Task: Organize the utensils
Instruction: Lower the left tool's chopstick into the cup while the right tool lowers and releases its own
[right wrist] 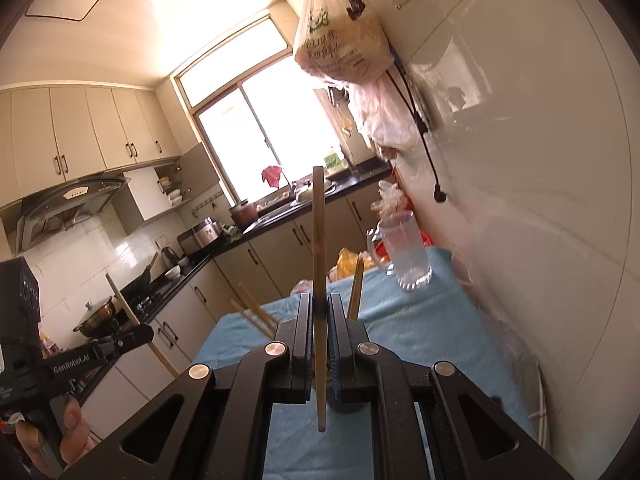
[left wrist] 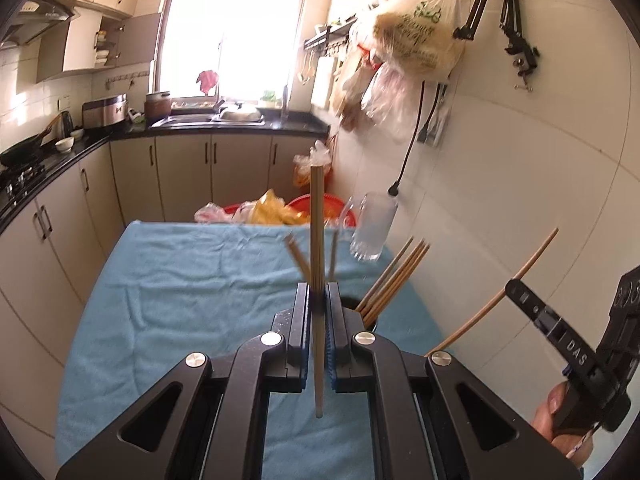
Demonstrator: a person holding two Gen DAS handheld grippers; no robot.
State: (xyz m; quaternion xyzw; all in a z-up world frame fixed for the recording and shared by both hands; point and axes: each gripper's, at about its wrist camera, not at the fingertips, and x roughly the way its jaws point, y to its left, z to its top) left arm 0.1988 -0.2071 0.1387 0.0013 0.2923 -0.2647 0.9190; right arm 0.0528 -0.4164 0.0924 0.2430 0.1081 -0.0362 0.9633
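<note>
Kitchen, blue cloth on table — left gripper, right gripper each clamp one chopstick.

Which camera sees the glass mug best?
The right wrist view: the glass mug shows whole, handle and rim clear, standing on the blue cloth. In the left wrist view it is blurrier, far off by the wall.

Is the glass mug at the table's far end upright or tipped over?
Upright. The mug stands on its base on the blue cloth, mouth up, handle at the side, in both wrist views.
</note>
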